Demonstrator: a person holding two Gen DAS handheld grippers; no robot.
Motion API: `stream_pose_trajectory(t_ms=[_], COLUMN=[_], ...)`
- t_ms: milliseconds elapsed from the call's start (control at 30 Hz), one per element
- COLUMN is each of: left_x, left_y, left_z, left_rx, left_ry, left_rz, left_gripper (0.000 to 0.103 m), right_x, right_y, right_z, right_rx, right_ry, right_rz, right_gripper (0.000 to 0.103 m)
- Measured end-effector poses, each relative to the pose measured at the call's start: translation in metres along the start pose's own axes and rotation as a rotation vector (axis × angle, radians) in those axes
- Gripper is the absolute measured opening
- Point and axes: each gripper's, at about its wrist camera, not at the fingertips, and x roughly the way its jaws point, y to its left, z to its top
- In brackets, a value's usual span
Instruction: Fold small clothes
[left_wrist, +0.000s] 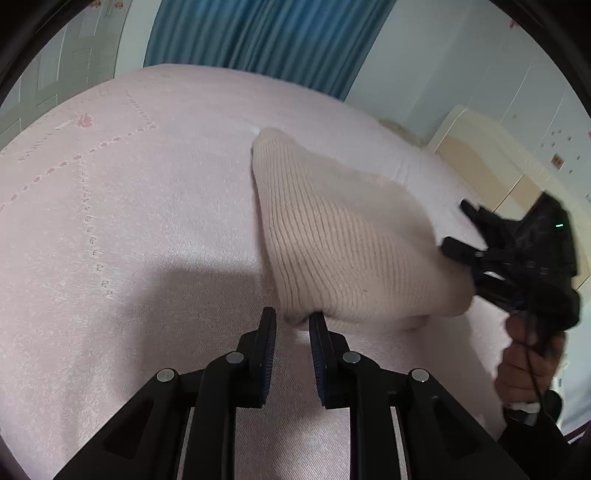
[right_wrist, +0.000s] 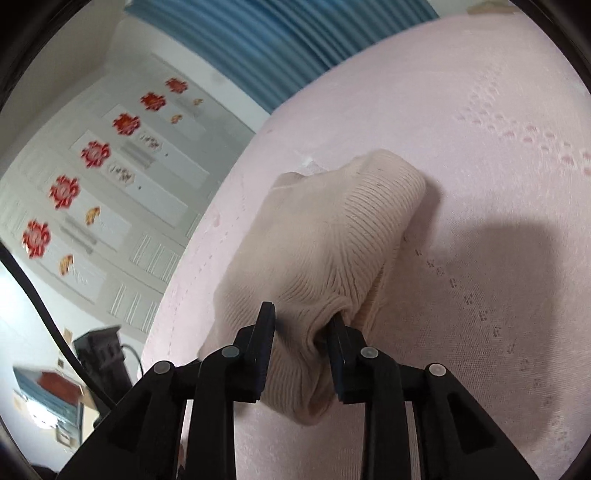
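Note:
A cream ribbed knit garment (left_wrist: 343, 236) lies on the pink bedspread (left_wrist: 129, 206), partly lifted. In the left wrist view my left gripper (left_wrist: 292, 319) sits at its near corner; the fingers stand slightly apart with the knit's edge at the right finger (left_wrist: 317, 332). Whether it is pinched is unclear. My right gripper shows at the right in that view (left_wrist: 458, 251), at the garment's other corner. In the right wrist view the right gripper (right_wrist: 303, 321) has a bunched fold of the knit (right_wrist: 332, 236) between its fingers, which stand apart.
Blue curtains (left_wrist: 258, 33) hang beyond the bed. A cream headboard (left_wrist: 491, 162) stands at the right. White wardrobe doors with red flower stickers (right_wrist: 92, 153) are at the left of the right wrist view. A dark cable (right_wrist: 44, 306) hangs there.

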Motion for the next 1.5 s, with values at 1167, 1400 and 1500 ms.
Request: stream_pose_trajectory(t_ms=[1167,1400,1500], left_x=[0.042,0.049,0.053], left_y=[0.017,0.029,0.031], left_z=[0.045,0.043,0.04], left_rx=[-0.157,-0.224,-0.244], left_ry=[-0.053,-0.012,0.009], left_rz=[-0.008,-0.059,-0.102], left_gripper=[0.043,0.047,0.045], right_x=[0.033,0.005,0.01], right_y=[-0.01,-0.018,-0.014], right_z=[0.028,0.028,0.024], right_rx=[-0.008,0.073,0.066], right_ry=[-0.147,-0.164,-0.13], right_rz=[-0.263,-0.05,-0.025], right_gripper=[0.019,0.04,0.046])
